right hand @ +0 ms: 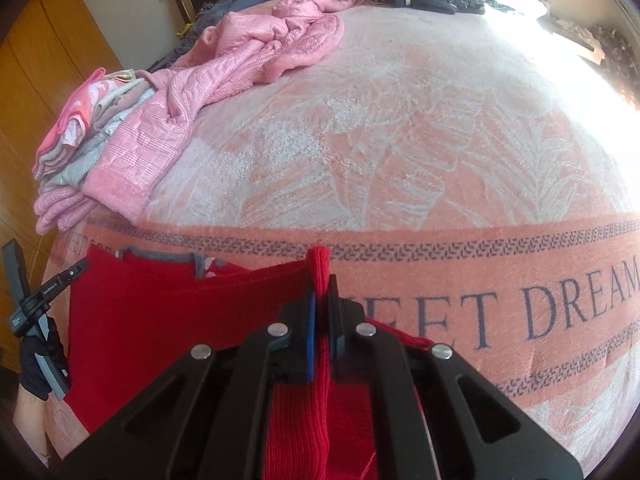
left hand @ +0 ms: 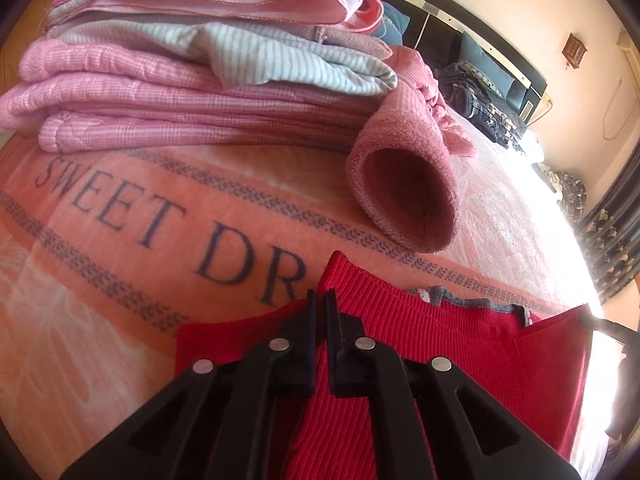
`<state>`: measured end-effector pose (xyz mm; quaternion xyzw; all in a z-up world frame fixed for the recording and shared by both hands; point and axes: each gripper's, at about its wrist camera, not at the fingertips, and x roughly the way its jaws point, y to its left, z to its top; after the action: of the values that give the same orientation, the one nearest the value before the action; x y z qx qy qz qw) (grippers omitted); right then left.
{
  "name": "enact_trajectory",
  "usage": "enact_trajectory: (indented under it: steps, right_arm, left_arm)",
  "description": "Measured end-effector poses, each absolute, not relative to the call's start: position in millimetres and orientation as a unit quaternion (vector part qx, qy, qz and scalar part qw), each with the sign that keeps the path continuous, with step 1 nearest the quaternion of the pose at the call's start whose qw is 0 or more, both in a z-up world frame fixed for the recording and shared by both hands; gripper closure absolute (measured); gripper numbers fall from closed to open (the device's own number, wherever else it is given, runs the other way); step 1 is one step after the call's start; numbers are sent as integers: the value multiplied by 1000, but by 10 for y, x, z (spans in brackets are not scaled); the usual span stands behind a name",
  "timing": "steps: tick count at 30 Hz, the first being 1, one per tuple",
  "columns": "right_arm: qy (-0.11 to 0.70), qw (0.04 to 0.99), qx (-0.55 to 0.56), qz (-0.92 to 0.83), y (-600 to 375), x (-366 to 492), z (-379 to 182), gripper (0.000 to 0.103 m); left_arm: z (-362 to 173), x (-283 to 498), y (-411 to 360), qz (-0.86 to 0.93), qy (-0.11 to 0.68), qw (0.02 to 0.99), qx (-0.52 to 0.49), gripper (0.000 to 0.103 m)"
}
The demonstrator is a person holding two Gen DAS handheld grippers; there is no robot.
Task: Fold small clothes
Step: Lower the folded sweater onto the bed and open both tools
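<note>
Folded stack (left hand: pixel 192 80): upper left of the left wrist view, finished clothes piled clear of the working area.
Left claw (left hand: pixel 320 300): lower centre, jaws nearly closed, pinching the red sweater (left hand: pixel 440 340) at one edge.
Red sweater: held spread over the bed (right hand: pixel 400 140), likely ready to fold.
Right claw (right hand: pixel 321 284): clamped on a red fold.
Pink sleeve (left hand: pixel 404 188): just beyond, could get in the way.

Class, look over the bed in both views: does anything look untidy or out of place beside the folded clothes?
Yes. A pink jacket sprawls crumpled and unfolded behind the neat stack, one sleeve hanging open-mouthed onto the blanket.
</note>
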<state>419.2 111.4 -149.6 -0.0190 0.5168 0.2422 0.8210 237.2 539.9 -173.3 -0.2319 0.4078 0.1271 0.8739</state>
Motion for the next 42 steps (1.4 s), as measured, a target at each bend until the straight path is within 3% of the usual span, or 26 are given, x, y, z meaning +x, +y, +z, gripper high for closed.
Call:
enact_trajectory:
  steps: [4,6,10,16,22,26,29,31,36,42]
  right_arm:
    - [544,810,-23,217,1152,4223,-1888,100]
    - [546,809,-19,217,1150,4224,-1849,98]
    - [531,814,8,236,1032,4072,-1547,82]
    - [548,780,22,300,659,3436,-1207,79]
    - [597,739,-8,313,356,2685,-1475,72]
    - [617,712,13,336,293,2517,-1732,73]
    - [626,694,12,356,352,2467,-1809,95]
    - [621,696,0,360,364,2430,-1760,99]
    - [612,702,-6,365,199,2307,-1562,100]
    - [648,677,-17,349,255,2286,-1886,100]
  left_arm:
    - [-1857,2346,5437,124,411,870,-243,99]
    - [-1804,2328,5448,125,410,868,-251,99]
    - [-1510,2189,5474,120,388,876,-259,97]
    - [-1041,1867,5156,99,375,901,-193,96]
    - [-1136,1709,4726,42,426,882,-198,86]
    - [-1364,1557,4450,16,463,864,-197,81]
    - [-1485,1486,4365,18,474,860,-188,70]
    - [-1571,1473,4356,28,484,856,-179,69]
    - [-1675,1455,4356,29,488,856,-168,69]
    - [-1696,1447,4269,33,489,861,-138,67]
